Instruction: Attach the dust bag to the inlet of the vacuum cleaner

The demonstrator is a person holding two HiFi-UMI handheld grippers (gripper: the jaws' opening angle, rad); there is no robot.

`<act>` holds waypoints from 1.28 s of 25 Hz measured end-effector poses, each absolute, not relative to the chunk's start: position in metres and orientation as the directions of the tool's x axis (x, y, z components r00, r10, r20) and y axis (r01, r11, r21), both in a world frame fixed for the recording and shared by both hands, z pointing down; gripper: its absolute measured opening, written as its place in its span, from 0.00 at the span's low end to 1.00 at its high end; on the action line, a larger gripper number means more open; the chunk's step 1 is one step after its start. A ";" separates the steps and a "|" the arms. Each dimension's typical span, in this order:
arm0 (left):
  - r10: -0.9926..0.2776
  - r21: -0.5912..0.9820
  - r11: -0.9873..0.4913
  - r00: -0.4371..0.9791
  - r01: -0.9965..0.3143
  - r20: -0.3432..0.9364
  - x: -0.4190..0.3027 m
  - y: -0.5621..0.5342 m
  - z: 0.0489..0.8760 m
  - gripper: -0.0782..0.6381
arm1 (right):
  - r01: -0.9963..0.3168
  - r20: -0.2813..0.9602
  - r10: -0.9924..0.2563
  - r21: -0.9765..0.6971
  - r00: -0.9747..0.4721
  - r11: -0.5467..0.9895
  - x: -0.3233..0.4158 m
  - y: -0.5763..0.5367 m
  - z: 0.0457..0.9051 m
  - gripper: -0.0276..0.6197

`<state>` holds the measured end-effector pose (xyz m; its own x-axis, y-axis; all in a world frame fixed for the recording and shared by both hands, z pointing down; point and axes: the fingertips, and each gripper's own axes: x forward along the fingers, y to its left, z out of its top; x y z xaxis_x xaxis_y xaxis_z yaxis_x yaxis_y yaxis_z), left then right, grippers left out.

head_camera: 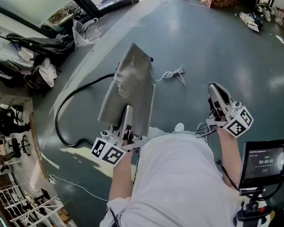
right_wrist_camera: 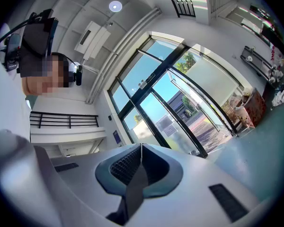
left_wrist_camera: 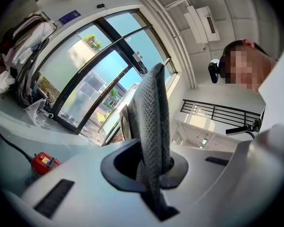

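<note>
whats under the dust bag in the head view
Only floor shows around the dust bag; a black cable meets its left edge. The patch directly beneath is covered, so anything there cannot be seen.

- Flat grey woven-fabric dust bag (head_camera: 128,84), long and rectangular, near end pinched in the left gripper (head_camera: 127,111).
- It juts forward, roughly level, over the floor.

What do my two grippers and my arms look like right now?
The left gripper and right gripper are white, tapered shells with dark ribbed pads inside the jaws. Each carries a white marker cube printed with black squares. A thin cable trails by the right one. You wear a white short-sleeved shirt.
</note>
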<state>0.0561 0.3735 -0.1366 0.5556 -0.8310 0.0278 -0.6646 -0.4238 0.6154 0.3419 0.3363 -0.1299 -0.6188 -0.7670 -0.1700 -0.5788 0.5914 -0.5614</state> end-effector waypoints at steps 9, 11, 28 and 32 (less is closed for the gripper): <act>-0.838 0.650 -0.389 0.544 -0.653 0.046 0.027 0.336 -0.123 0.13 | -0.581 -0.122 -0.760 -0.573 -0.638 0.579 0.314 0.294 -0.120 0.06; -0.833 0.655 -0.387 0.551 -0.649 0.053 0.019 0.311 -0.106 0.13 | -0.579 -0.116 -0.755 -0.571 -0.645 0.582 0.302 0.271 -0.109 0.06; -0.753 0.625 -0.495 0.657 -0.603 0.038 -0.069 0.186 -0.097 0.13 | -0.411 -0.066 -0.496 -0.471 -0.866 0.780 0.141 0.071 -0.111 0.07; -0.745 0.627 -0.498 0.666 -0.599 0.046 -0.064 0.184 -0.100 0.13 | -0.230 -0.062 -0.284 -0.437 -0.957 0.869 0.110 0.032 -0.117 0.25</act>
